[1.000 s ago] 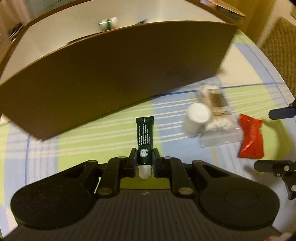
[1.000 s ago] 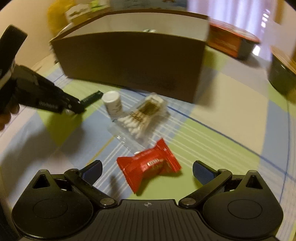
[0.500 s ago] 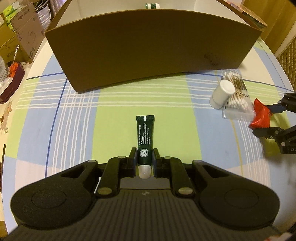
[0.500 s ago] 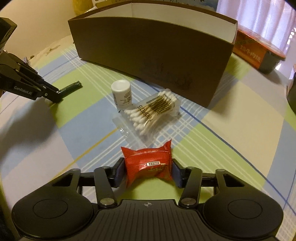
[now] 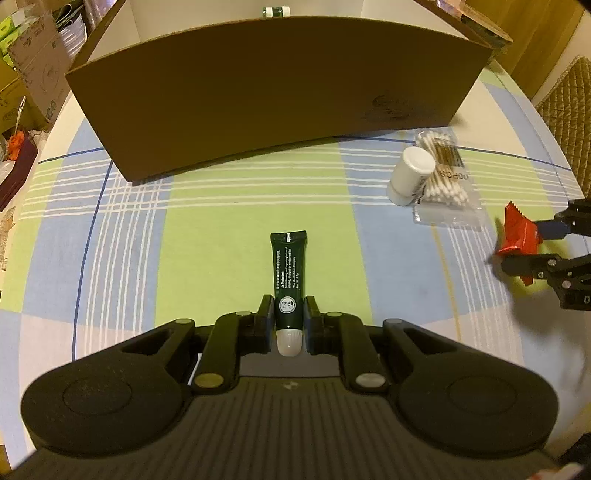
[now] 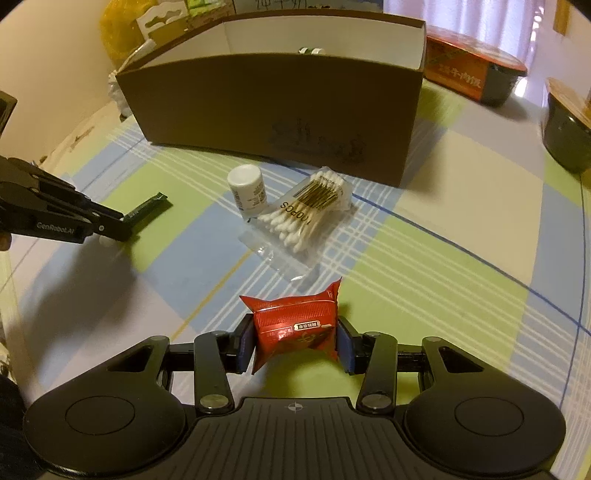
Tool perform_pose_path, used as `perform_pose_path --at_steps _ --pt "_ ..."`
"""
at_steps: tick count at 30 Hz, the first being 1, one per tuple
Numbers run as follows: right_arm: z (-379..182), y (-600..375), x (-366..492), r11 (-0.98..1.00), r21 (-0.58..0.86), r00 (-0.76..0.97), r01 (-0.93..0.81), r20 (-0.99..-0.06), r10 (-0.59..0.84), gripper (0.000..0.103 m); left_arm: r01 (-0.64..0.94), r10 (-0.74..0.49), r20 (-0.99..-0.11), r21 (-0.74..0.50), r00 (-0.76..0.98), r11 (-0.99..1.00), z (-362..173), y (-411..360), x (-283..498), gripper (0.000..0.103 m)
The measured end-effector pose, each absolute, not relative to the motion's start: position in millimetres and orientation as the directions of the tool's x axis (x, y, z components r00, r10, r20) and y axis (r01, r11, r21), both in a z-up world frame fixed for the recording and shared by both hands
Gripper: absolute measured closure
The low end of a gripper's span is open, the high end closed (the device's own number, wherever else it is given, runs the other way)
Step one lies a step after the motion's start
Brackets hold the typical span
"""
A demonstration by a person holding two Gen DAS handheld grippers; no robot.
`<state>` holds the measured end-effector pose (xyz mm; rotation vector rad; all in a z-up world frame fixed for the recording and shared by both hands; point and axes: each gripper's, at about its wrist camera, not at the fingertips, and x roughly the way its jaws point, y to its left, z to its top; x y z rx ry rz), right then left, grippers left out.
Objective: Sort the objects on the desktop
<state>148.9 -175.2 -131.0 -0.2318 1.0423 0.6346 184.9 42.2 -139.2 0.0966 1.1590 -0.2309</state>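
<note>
My left gripper (image 5: 289, 317) is shut on a dark green tube (image 5: 288, 273) with a white cap, held above the checked cloth; it also shows in the right wrist view (image 6: 147, 212). My right gripper (image 6: 295, 345) is shut on a red snack packet (image 6: 295, 325), also seen at the right edge of the left wrist view (image 5: 517, 236). A brown cardboard box (image 5: 280, 92) (image 6: 280, 110) stands open at the back. A white bottle (image 5: 410, 175) (image 6: 247, 188) and a bag of cotton swabs (image 5: 447, 177) (image 6: 303, 218) lie in front of it.
A small green bottle (image 5: 275, 11) lies inside the box at the far wall. An orange-labelled bowl (image 6: 469, 74) and a dark bowl (image 6: 569, 125) stand at the back right. Cardboard cartons (image 5: 33, 70) sit past the table's left edge.
My right gripper closed on the red packet and lifted it off the cloth. My left gripper, holding the tube, has pulled back and risen from the box.
</note>
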Motion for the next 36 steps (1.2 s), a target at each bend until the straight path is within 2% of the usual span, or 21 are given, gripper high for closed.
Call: perform_pose_path --at_steps 17,36 --pt "-99 -171 160 0.819 0.138 0.374 -0.558 -0.839 0.396 0.061 0.217 -0.157 -0.851 -0.051 0.502 0.975 -89 50 186 0.091" --pt "-40 -157 213 0.786 0.152 0.445 -0.599 -0.753 0.485 0.061 0.188 -0.194 -0.735 -0.092 0.650 0.978 -16 79 224 0.091"
